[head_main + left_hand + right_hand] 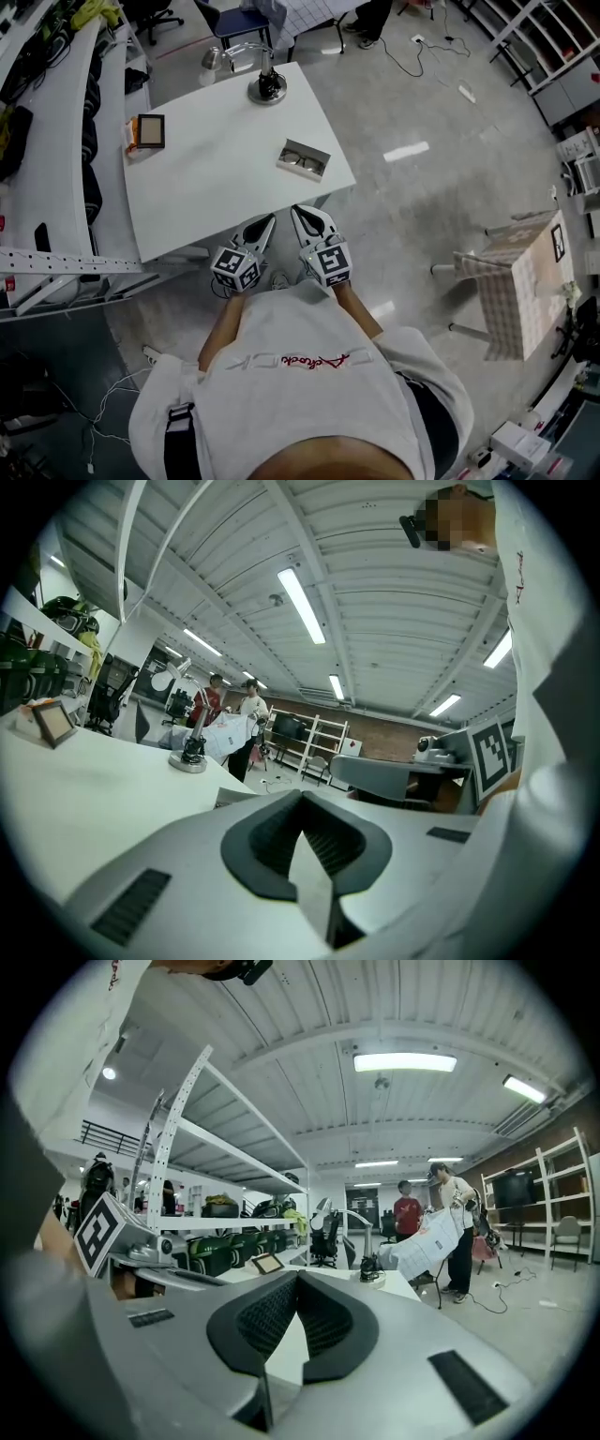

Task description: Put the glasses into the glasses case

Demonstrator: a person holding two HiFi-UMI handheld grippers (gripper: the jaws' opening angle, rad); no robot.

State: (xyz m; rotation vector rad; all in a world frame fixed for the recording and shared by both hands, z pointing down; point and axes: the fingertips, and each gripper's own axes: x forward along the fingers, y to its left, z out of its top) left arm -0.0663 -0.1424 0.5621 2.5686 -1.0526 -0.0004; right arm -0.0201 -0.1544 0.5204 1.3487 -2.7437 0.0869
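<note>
I hold both grippers low at the near edge of the worktop (216, 187), side by side and pointing across it. I read this as a ready posture ahead of a reach, since neither is close to the task's things. The left gripper (269, 221) has its jaws together with nothing between them, and its own view shows the dark pads meeting at the tip over bare white surface. The right gripper (298, 211) is the same, jaws closed and empty. The glasses case (317, 152) lies open near the right edge of the worktop, set at a slant, ahead of the right gripper and well apart from it. The glasses (298, 162) show as two dark lenses within the outline of the case. I judge they lie in or on its open tray, but they are too small in the head view for me to tell whether they sit properly inside or only rest on it. I see nothing else in the case. A desk lamp (267, 87) at the far edge and a small frame (150, 130) at the left edge stand well clear of the case, so I judge the approach unobstructed. The right gripper is the nearer one, and its jaws would have to part first.
</note>
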